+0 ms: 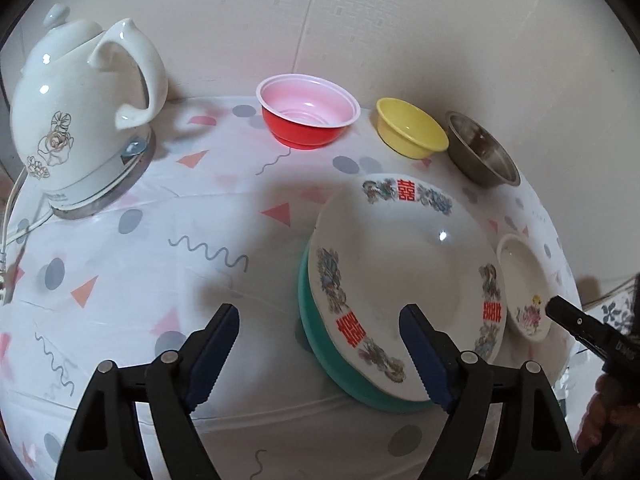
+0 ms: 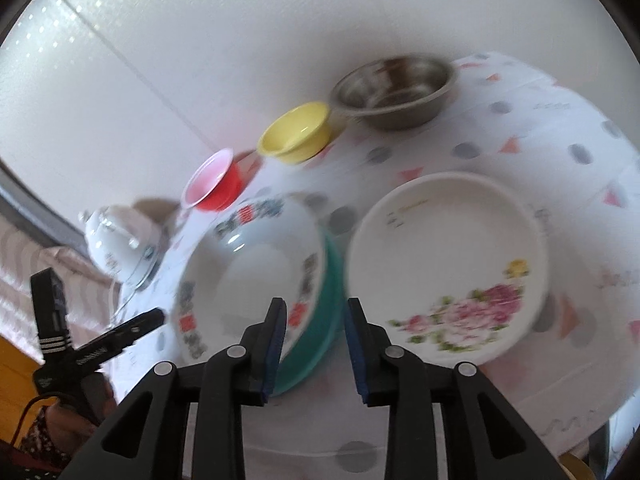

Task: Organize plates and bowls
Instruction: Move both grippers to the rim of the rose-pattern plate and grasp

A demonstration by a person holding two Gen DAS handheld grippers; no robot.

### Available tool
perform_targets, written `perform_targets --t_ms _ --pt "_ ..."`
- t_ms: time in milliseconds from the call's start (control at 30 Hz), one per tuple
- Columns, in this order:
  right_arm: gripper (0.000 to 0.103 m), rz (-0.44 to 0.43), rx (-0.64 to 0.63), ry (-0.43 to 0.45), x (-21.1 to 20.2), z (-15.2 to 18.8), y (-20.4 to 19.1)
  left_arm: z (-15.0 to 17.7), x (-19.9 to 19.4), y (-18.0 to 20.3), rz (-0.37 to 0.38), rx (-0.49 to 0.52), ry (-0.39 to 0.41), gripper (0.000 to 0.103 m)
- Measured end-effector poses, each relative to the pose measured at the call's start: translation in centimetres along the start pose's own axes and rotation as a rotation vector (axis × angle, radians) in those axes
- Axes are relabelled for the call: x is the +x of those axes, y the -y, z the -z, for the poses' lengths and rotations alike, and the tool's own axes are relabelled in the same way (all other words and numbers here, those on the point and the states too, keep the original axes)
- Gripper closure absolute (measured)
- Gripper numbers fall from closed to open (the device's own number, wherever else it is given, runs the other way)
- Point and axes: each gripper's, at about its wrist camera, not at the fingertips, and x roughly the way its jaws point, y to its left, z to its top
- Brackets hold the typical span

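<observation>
Left wrist view: the left gripper (image 1: pixel 320 344) hangs over the counter (image 1: pixel 160 240) with its jaws spread wide and nothing between them; its right finger overlaps the near rim of the printed plate.
Landmark: the printed plate (image 1: pixel 404 264), round, glossy white ceramic with red characters and blue-green motifs on its broad rim.
Teal plate (image 1: pixel 320 344): directly under the printed plate, a matte teal edge showing along its left and near side.
Floral plate (image 1: pixel 524 280): just right of the printed plate, smaller, white and shallow, with pink roses and a yellow flower.
Red bowl (image 1: pixel 308 110): well behind the printed plate, thin glossy plastic, red outside, pale pink inside, with ridged rings at the bottom.
Yellow bowl (image 1: pixel 412 128): behind the printed plate, smooth opaque plastic, small and round.
Steel bowl (image 1: pixel 482 154): behind and to the right of the printed plate, dull brushed metal, touching or nearly touching the yellow bowl.
Kettle (image 1: pixel 80 108): far left of the printed plate, glossy white ceramic with a gold flower outline, on a metal base with a white cord.
Right wrist view: the right gripper (image 2: pixel 314 320) has its jaws parted and holding nothing, hovering near the teal plate's edge, between the printed plate and the floral plate; the view is blurred.
Surface: the counter wears a white cloth with grey dots, coral triangles and grey squiggles.
Room: a pale wall (image 1: pixel 360 20) with a faint embossed pattern stands behind the bowls.
</observation>
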Motion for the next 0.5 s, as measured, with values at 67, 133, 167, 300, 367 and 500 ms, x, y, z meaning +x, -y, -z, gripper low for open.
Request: perform_targets --t_ms 67,133,167,300,367,500 --pt "0.073 0.043 0.011 0.027 -0.8 -0.1 0.9 -0.3 -0.2 0.2 0.008 -0.003 0.007 0.020" --pt "0.073 0.075 0.050 0.049 -1.6 -0.1 2.2 -0.7 -0.3 0.8 0.018 0.005 0.006 0.019" --pt "0.073 0.085 0.072 0.057 -1.9 -0.1 2.9 -0.9 -0.3 1.2 0.025 0.010 0.006 0.019" --pt "0.072 0.132 0.168 0.087 -3.1 0.3 6.2 -1.6 -0.7 3.2 0.064 0.049 0.010 0.018" --pt "0.072 0.150 0.207 0.097 -3.5 0.7 7.6 -2.2 -0.6 4.6 0.086 0.080 0.009 0.017" --pt "0.072 0.151 0.295 0.094 -3.7 1.5 10.4 -3.5 -0.1 7.9 0.120 0.145 0.000 0.017"
